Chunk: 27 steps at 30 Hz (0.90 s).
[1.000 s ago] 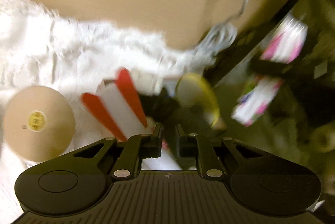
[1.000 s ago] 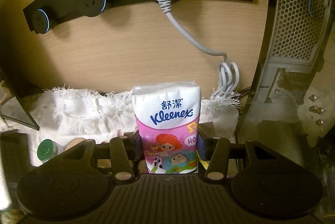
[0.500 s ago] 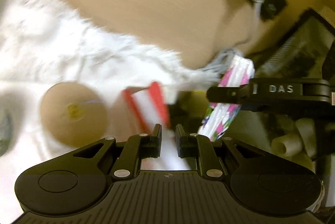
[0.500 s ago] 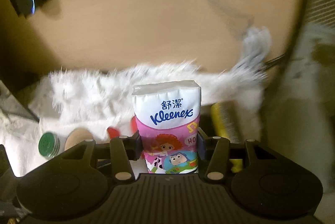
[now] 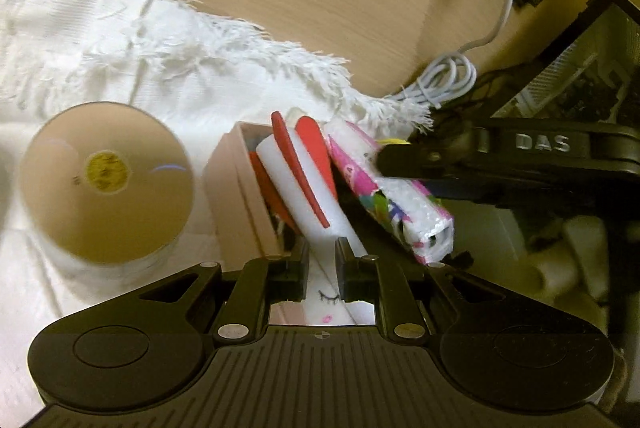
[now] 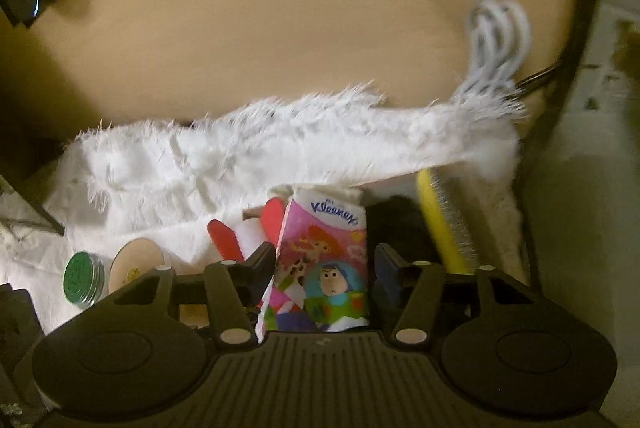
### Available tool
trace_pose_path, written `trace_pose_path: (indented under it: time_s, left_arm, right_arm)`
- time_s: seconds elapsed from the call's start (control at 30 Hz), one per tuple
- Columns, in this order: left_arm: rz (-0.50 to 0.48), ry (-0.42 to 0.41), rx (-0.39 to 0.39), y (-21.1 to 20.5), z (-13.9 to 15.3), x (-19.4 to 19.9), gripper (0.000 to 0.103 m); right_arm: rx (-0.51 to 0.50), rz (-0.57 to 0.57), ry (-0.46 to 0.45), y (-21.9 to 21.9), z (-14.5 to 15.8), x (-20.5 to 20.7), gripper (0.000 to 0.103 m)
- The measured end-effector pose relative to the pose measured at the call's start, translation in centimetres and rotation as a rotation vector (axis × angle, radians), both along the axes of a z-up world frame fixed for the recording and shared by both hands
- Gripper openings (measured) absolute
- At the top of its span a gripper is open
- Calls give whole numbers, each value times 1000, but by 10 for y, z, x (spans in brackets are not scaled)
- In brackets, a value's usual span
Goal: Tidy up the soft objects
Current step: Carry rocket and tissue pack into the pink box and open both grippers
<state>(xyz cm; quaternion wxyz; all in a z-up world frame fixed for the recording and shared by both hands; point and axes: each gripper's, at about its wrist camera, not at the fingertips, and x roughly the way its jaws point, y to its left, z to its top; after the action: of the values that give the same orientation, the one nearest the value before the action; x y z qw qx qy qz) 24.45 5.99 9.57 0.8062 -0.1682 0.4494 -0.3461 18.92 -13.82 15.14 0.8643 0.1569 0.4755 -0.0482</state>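
White fringed cloth [image 6: 224,164] half-hides blurred yellow brush [image 6: 440,224].

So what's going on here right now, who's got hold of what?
A person works two tools. The right hand-held gripper holds a Kleenex tissue pack above a small cardboard box on the white fringed cloth. The left hand-held gripper is shut on a white and red soft toy that sticks out of that box. The pack leans against the toy at the box's opening, not yet let go.
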Motion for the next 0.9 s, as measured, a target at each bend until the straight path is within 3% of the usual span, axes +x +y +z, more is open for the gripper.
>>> trace_pose_path:
  time_s: [0.03, 0.07, 0.17, 0.4, 0.47, 0.6, 0.67, 0.77, 0.9]
  left_arm:
    - [-6, 0, -6, -2, -1, 2, 16]
    - [-14, 0, -11, -4, -1, 4, 16]
    - [-50, -1, -24, -9, -2, 10, 20]
    - [-106, 3, -5, -10, -5, 18, 18]
    - [-128, -14, 9, -8, -7, 19, 18]
    - [-130, 42, -42, -4, -14, 28, 21]
    - [-150, 41, -51, -5, -15, 29, 22]
    - [-169, 31, -56, -7, -15, 28, 24]
    - [-176, -19, -14, -7, -7, 21, 24]
  right_arm:
    - [9, -15, -6, -2, 2, -3, 39]
    - [30, -27, 4, -4, 2, -5, 36]
    - [20, -73, 33, -5, -7, -10, 38]
    - [-5, -122, 35, 9, -18, -24, 40]
    - [-30, -138, 29, 13, -21, -21, 40]
    - [-131, -148, 7, 17, -25, -15, 42]
    - [-183, -172, -7, 19, -27, -18, 45]
    - [-180, -186, -59, 17, -24, -29, 49]
    - [-243, -139, -186, 25, 3, -67, 70]
